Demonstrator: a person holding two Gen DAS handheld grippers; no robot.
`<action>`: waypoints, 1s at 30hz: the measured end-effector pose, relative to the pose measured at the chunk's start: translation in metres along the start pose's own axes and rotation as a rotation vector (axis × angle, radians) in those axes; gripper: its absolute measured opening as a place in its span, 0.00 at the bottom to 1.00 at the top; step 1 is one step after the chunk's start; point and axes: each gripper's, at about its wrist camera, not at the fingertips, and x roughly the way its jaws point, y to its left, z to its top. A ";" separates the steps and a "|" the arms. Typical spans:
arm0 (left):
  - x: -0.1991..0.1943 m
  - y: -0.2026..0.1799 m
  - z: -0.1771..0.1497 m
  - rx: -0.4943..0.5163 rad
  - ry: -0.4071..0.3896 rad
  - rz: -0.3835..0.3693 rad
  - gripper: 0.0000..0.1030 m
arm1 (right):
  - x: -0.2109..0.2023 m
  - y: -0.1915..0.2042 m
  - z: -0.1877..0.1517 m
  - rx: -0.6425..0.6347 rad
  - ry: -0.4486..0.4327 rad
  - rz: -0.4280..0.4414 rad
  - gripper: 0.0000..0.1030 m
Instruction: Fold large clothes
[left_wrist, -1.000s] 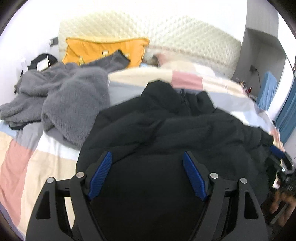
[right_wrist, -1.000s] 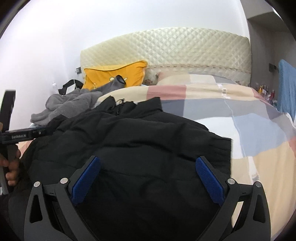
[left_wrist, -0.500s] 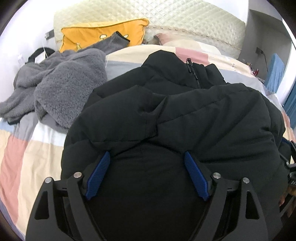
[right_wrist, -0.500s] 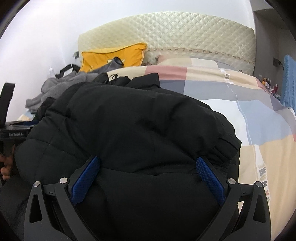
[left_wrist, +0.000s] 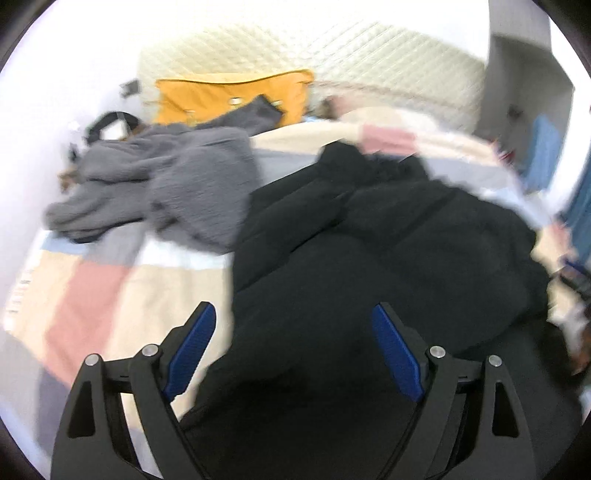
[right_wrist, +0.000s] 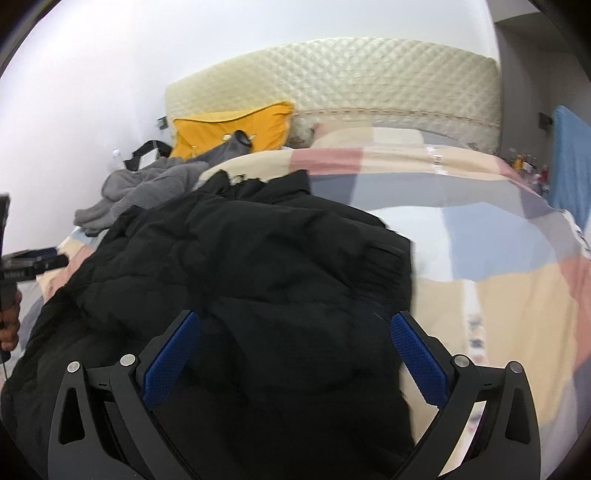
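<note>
A black puffer jacket (left_wrist: 369, 258) lies bunched on the checked bedspread (left_wrist: 110, 288), collar toward the headboard. My left gripper (left_wrist: 293, 306) hovers over its near left edge. Its jaws are opening, and the blue pads (left_wrist: 192, 343) press on nothing: one finger is over the bedspread, the other over the jacket. In the right wrist view the jacket (right_wrist: 258, 258) fills the middle, its cuff at the right. My right gripper (right_wrist: 295, 315) stands wide open above it, pads clear of the cloth. The whole left wrist view is blurred.
A grey fleece garment (left_wrist: 177, 184) is heaped at the left, beside a yellow pillow (left_wrist: 229, 92) and a cream quilted headboard (right_wrist: 369, 81). A black strap (right_wrist: 147, 151) lies by the wall. A hand (right_wrist: 9, 321) shows at the left edge. Blue cloth (right_wrist: 569, 155) hangs at the right.
The jacket bulged up close to both cameras half a second ago and now lies lower and flatter. Both grippers have drawn back from it. The left jaws stand slightly wider.
</note>
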 end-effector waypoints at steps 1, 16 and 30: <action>0.003 0.003 -0.007 -0.002 0.014 0.027 0.84 | -0.003 -0.003 -0.002 0.004 0.012 -0.015 1.00; 0.056 0.033 -0.042 -0.011 0.250 0.180 0.84 | 0.017 -0.046 -0.052 0.095 0.254 -0.169 1.00; 0.054 0.069 -0.024 -0.232 0.170 0.197 0.85 | 0.028 -0.037 -0.033 0.086 0.146 -0.267 1.00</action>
